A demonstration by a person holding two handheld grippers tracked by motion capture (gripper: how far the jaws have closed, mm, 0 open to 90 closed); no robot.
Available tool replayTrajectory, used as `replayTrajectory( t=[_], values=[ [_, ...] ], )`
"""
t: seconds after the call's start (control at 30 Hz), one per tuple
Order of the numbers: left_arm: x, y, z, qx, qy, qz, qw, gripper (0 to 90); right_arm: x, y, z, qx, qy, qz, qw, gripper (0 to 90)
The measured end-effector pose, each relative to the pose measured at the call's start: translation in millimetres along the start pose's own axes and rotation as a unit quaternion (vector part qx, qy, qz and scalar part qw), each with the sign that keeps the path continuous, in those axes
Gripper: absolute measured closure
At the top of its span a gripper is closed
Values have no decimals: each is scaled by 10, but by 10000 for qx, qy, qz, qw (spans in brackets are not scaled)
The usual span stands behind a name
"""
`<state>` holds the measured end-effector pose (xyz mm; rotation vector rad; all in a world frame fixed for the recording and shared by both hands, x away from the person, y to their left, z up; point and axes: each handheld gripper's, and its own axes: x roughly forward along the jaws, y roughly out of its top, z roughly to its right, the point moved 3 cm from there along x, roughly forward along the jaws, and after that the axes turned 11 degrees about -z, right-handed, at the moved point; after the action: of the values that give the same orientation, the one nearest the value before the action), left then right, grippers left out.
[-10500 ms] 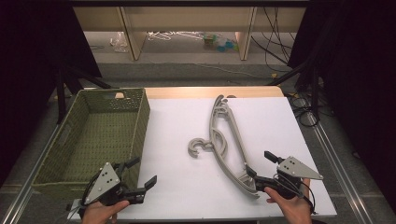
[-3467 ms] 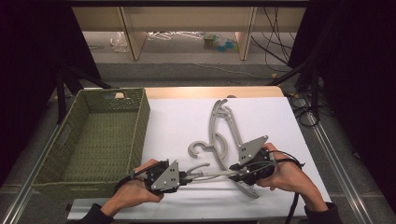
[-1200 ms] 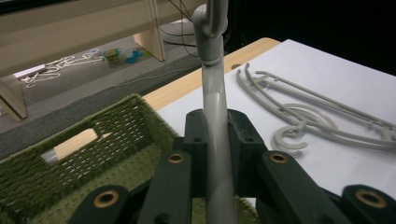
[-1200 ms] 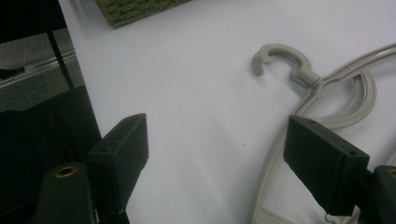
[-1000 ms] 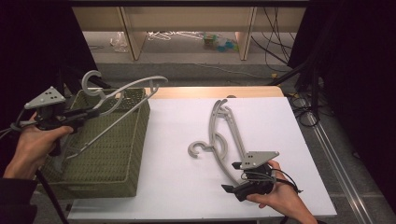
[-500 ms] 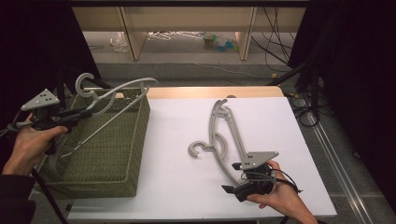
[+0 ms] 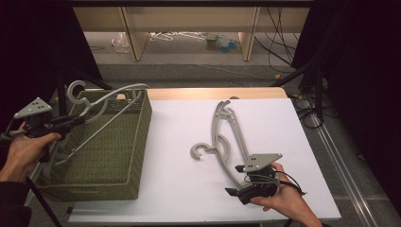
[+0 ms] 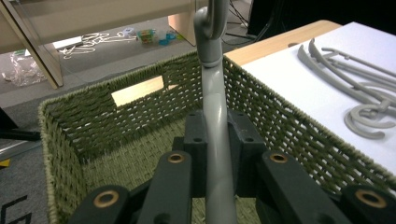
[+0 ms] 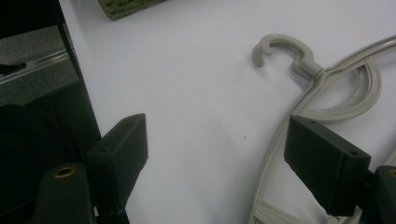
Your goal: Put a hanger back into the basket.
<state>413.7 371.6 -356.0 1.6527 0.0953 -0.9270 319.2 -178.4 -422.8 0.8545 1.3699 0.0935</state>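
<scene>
The left gripper is clamped tight on a grey hanger, which it holds in the air above the green woven basket, hook pointing away from the jaws. The right gripper rests low on the white table, jaws spread wide and empty; a second hanger lies just ahead of it, its frame beside one jaw.

Left of the second hanger on the table: basket, with one hanger above it.
</scene>
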Motion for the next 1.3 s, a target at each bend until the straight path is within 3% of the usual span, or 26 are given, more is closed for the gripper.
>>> replayTrajectory(
  t=[0.2, 0.37, 0.57, 0.6, 0.7, 0.73, 1.07, 1.1, 1.13, 1.17, 1.2, 1.23, 1.3],
  values=[
    [-44, -110, -44, -52, 61, 22, 10000, 788, -1, -7, 10, -6, 5, -26, 10000, 229],
    [-29, -212, -97, -180, 78, -113, 9997, 788, -14, -6, 21, 13, 4, -5, 10000, 229],
    [121, -286, -91, -241, 46, -412, 9988, 788, 3, -6, 23, 18, 9, -12, 10000, 229],
    [144, -283, -96, -140, 46, -444, 9989, 787, 6, -7, 22, 24, 17, -20, 10000, 228],
    [187, -276, -87, -103, 62, -563, 9983, 787, 9, -12, 20, 14, 40, -45, 10000, 229],
    [213, -268, -108, 18, 29, -543, 9985, 787, 7, -10, 20, 20, 24, -32, 10000, 229],
    [316, -310, -136, 33, 99, -836, 9964, 786, 4, -14, 25, 37, 18, -28, 10000, 229],
    [326, -322, -138, -28, 99, -911, 9958, 786, 5, -11, 29, 15, 15, -7, 10000, 229],
    [348, -329, -184, 202, 71, -948, 9953, 785, 2, -16, 23, 25, 21, -36, 10000, 229],
    [383, -361, -179, 52, 105, -1063, 9943, 785, 2, -15, 23, 24, 20, -35, 10000, 229],
    [383, -361, -179, 52, 105, -1063, 9943, 785, 2, -15, 23, 24, 20, -35, 10000, 229],
    [403, -372, -213, 252, 128, -1162, 9928, 785, 2, -14, 23, 36, 18, -31, 10000, 229],
    [431, -398, -236, 227, 83, -1197, 9925, 784, 2, -15, 23, 36, 23, -31, 10000, 229]
  ],
)
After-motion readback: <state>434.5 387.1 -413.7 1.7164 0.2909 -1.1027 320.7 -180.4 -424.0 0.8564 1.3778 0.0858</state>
